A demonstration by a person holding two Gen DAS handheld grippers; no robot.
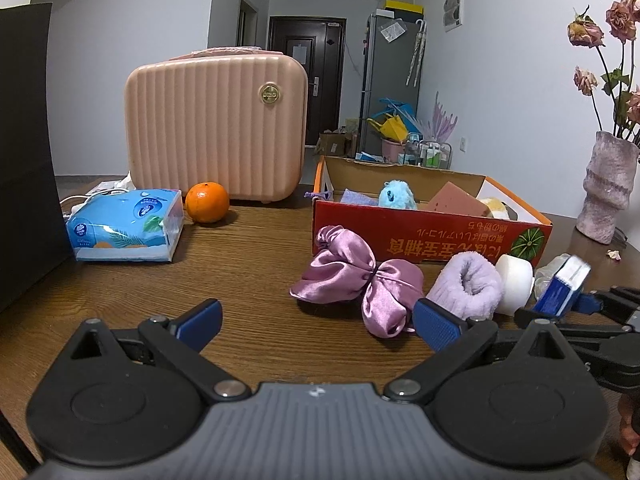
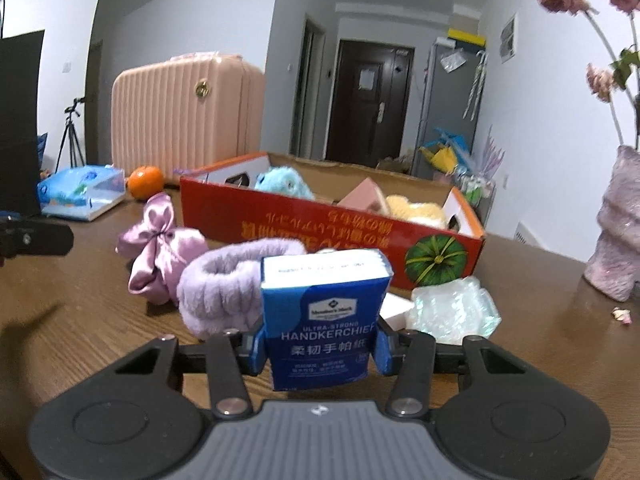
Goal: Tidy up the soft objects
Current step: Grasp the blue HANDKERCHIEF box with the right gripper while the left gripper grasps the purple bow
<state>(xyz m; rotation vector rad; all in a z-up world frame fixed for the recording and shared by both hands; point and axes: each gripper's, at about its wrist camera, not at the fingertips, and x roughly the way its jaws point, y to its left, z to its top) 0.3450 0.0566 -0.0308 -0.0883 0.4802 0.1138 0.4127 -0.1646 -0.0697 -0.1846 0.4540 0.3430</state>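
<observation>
Left wrist view: the left gripper [image 1: 316, 322] stands released, its ribbed blue pads wide apart over bare wood-grain table [image 1: 248, 280], nothing between them. At the right edge the right gripper [image 1: 560, 300] is partly cut off; it clasps a small blue tissue pack [image 1: 564, 284], blurred here. Just left of the pack lie a white puck-like block [image 1: 516, 284], what it is unclear, and a fluffy lilac band [image 1: 468, 284], rolled into a ring. Further left is a shiny pink satin scrunchie [image 1: 352, 280], touching the near wall of a red cardboard box [image 1: 424, 236]. The box holds a fuzzy blue plush [image 1: 396, 194], a pink sponge block [image 1: 456, 200], a lilac cloth [image 1: 358, 197] and a yellowish soft thing [image 1: 496, 205], all half hidden by the wall. Far left sit a film-wrapped tissue packet [image 1: 124, 226], an orange [image 1: 207, 202] and a ribbed pink case [image 1: 216, 128]. A rough pink vase [image 1: 606, 192] stands far right, its dried roses cut by the frame.

Right wrist view: the right gripper [image 2: 320, 354] is clenched on the tissue pack [image 2: 324, 320], pads pressing both sides; the pack stands upright, near, in front of the box [image 2: 320, 228]. It hides part of the band [image 2: 224, 284] and most of the white block [image 2: 396, 308]. A crinkled iridescent wrap [image 2: 456, 312] lies to its right. The scrunchie [image 2: 160, 248] is left of the band. In the box show the plush [image 2: 284, 182], sponge [image 2: 366, 198] and yellow fluff [image 2: 416, 208].
</observation>
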